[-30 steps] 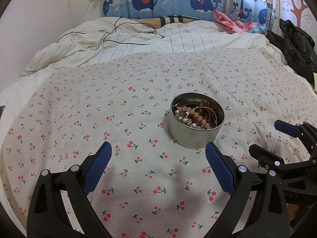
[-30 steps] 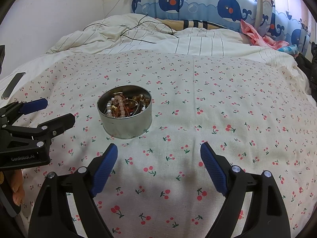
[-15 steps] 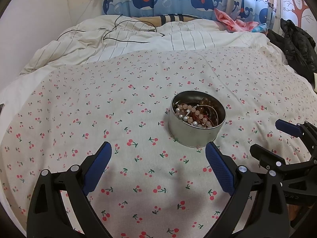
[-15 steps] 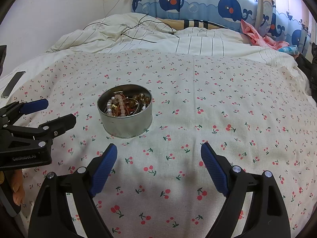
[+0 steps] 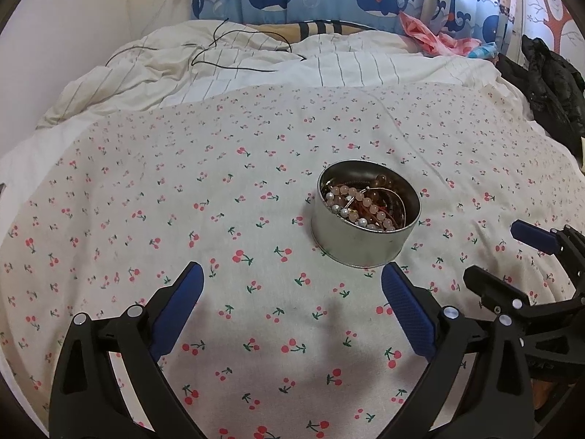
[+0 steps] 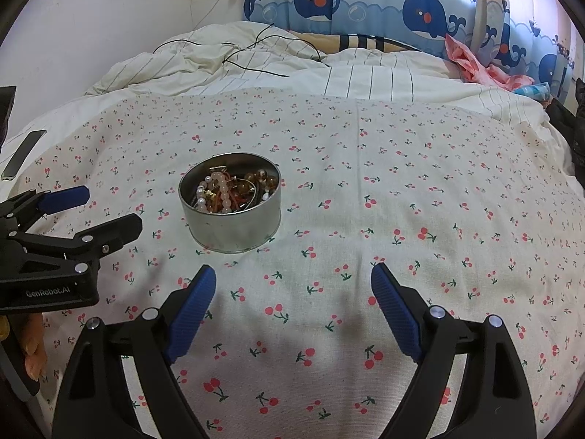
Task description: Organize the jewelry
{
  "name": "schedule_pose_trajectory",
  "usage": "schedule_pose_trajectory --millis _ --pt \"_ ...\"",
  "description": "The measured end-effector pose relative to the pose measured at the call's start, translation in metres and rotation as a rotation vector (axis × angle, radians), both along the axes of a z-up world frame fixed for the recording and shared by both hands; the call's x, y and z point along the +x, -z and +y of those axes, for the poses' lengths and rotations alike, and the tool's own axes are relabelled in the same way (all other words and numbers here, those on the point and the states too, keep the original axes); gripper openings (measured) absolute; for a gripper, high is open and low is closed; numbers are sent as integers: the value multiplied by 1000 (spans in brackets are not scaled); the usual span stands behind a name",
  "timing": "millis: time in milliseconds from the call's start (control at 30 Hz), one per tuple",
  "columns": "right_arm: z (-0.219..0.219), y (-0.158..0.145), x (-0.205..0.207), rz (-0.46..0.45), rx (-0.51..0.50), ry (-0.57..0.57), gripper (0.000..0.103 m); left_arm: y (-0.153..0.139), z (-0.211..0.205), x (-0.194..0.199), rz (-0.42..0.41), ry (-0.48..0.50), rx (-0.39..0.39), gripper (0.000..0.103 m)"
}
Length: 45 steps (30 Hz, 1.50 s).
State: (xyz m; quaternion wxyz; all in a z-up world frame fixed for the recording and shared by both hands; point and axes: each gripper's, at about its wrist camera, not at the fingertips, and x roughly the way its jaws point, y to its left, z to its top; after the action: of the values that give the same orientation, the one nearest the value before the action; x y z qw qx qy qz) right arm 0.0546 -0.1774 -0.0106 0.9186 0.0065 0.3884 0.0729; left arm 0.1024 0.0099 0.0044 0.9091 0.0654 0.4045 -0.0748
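Writing: "GenRobot.AI" in pale letters on the left gripper (image 6: 109,212) body
Tin (image 5: 365,216): round, bare metal, lidless; heaped with jewelry (image 5: 360,203), pearl, pink and amber beads
Place: mid cherry-print bedspread (image 5: 146,201), well clear of its edges
Left gripper: jaws wide apart, nothing between
Right gripper (image 6: 292,285): jaws just opened wider; empty
Room: open bedspread all around the tin; phone (image 6: 23,153) at the left edge

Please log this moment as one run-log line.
left gripper: open, empty | right gripper: open, empty, jaws just widened | tin: on bedspread, holds jewelry
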Motion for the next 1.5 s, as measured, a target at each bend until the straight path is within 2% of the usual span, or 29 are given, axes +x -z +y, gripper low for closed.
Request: schedule_pose_trajectory --millis 167,333,1500 --pt "0 1 1 -1 1 -1 89 10 3 4 63 -17 -67 95" --pt "1 2 1 3 -5 -6 89 16 7 8 88 -47 -90 95" --pt "3 3 3 12 -10 -10 89 19 7 10 102 -84 -47 95"
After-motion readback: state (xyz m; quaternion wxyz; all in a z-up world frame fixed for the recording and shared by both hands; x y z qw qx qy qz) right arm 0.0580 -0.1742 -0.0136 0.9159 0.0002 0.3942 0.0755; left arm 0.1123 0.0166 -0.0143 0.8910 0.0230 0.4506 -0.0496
